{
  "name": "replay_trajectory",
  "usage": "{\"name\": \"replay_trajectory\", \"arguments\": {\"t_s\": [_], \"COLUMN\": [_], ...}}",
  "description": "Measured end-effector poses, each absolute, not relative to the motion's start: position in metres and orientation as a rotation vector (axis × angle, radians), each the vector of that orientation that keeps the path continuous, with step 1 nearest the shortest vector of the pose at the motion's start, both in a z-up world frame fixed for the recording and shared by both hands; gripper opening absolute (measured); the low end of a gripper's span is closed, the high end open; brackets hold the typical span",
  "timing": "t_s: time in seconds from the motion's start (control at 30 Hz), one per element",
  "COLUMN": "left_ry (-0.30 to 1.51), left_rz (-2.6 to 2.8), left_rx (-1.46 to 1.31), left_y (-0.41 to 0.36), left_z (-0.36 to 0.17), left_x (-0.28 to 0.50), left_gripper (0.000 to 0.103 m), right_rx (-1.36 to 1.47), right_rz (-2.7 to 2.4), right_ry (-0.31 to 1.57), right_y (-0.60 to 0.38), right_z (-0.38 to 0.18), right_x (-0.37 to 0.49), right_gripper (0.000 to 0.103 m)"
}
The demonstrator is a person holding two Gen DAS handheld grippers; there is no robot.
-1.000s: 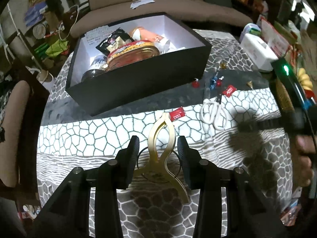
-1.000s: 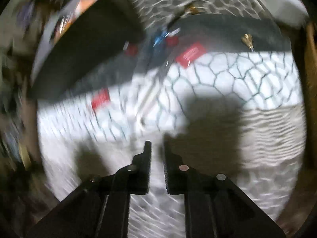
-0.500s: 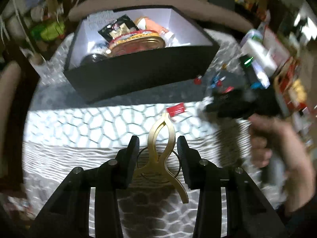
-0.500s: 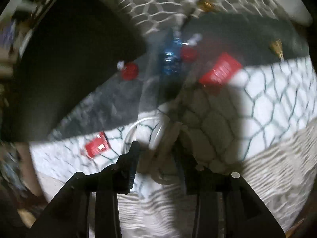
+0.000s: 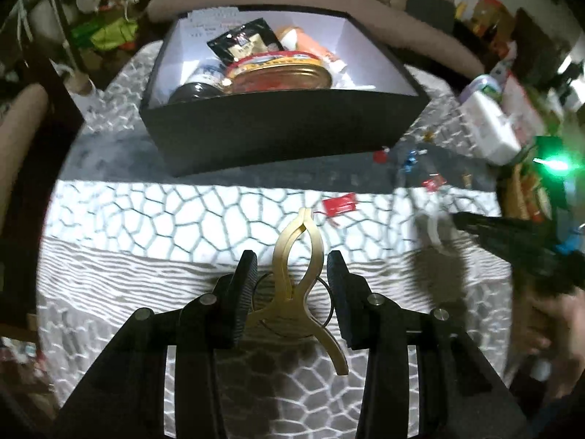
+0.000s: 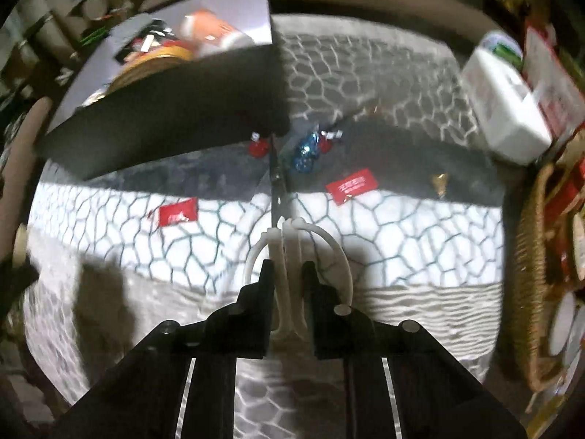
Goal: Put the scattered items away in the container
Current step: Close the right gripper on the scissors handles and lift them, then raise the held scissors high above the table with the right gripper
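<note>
A black box with a white inside stands at the back of the patterned table and holds a tin, jars and packets; it also shows in the right wrist view. My left gripper is open, its jaws on either side of a gold clip lying on the cloth. My right gripper is shut on the white-handled scissors, blades pointing toward the box. Red packets, wrapped candies and a gold candy lie scattered near the box.
A white container and a wicker basket stand at the right edge. A sofa lies behind the box. The right hand and gripper show at the right of the left wrist view.
My right gripper came down over the scissors and closed on their handles. My left gripper stayed open around the gold clip.
</note>
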State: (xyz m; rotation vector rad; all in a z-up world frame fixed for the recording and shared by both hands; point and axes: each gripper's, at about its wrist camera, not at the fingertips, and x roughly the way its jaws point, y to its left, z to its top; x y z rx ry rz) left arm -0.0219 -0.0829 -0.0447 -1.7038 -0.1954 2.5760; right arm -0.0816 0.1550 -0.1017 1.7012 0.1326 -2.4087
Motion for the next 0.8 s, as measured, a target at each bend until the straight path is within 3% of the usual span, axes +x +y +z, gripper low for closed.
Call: {"name": "replay_trajectory", "arguments": {"t_s": [0.13,0.2,0.37,0.53,0.73,0.8], "left_ry": [-0.154,-0.132,-0.277,-0.234,-0.183,-0.168], "left_rz": [2.569,2.569,2.48,2.491,2.494,2.504], "left_rx": [-1.701,-1.702,-1.655,-1.672,-1.673,-1.684], "left_y": [-0.075,-0.071,-0.071,-0.062,-0.053,-0.054], "left_z": [-0.045,-0.046,-0.044,-0.045,-0.042,-0.043], "left_x": [-0.02,-0.019,-0.019,-0.023,-0.022,-0.023], "left_gripper": [0.037,0.037,0.037,0.037,0.037,0.037], "right_rx": [1.706,1.698,1.751,1.892,1.977,1.922], "right_rz": [-2.334,-2.311,-2.21,-2.067,-2.009,-2.016], "right_ry": [-0.05,-0.054,0.044,0.198,0.359,0.499], "right_y": [0.165,0.166,0.154,0.139,0.134,0.121], "right_z": [-0.107,-0.105,-0.115,-0.16,-0.183,-0.183], "right_x": [-0.077,-0.07,-0.045,-0.035,-0.033,-0.029], "right_gripper": [0.013,0.013,0.013,0.013,0.025,0.031]}}
